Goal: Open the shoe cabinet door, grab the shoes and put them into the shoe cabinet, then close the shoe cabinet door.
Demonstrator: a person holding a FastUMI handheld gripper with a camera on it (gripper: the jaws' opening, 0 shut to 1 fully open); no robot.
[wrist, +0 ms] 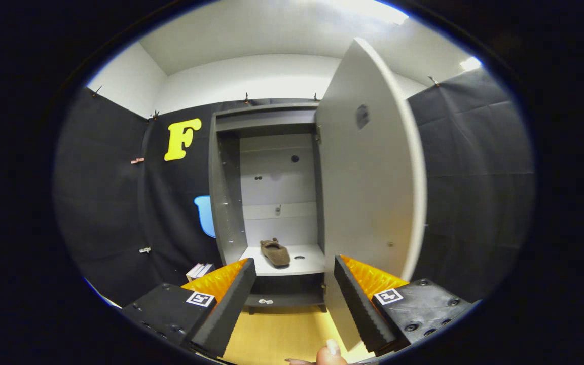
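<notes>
The grey shoe cabinet point(227, 203) stands ahead against the booth wall with its door point(368, 167) swung wide open to the right. A brown shoe point(275, 252) lies on the cabinet's pale lower shelf point(308, 264), well beyond the fingers. My gripper point(294, 274) is open, with nothing between its fingers. The right finger point(358, 304) is close to the open door's lower edge, and the left finger point(231, 304) points toward the cabinet's left side.
A yellowish wooden floor point(282, 334) runs from the fingers to the cabinet base. Some small white items point(265, 301) lie under the lower shelf. A stack of thin books point(199, 270) sits left of the cabinet. A person's fingertip point(330, 352) shows below the fingers.
</notes>
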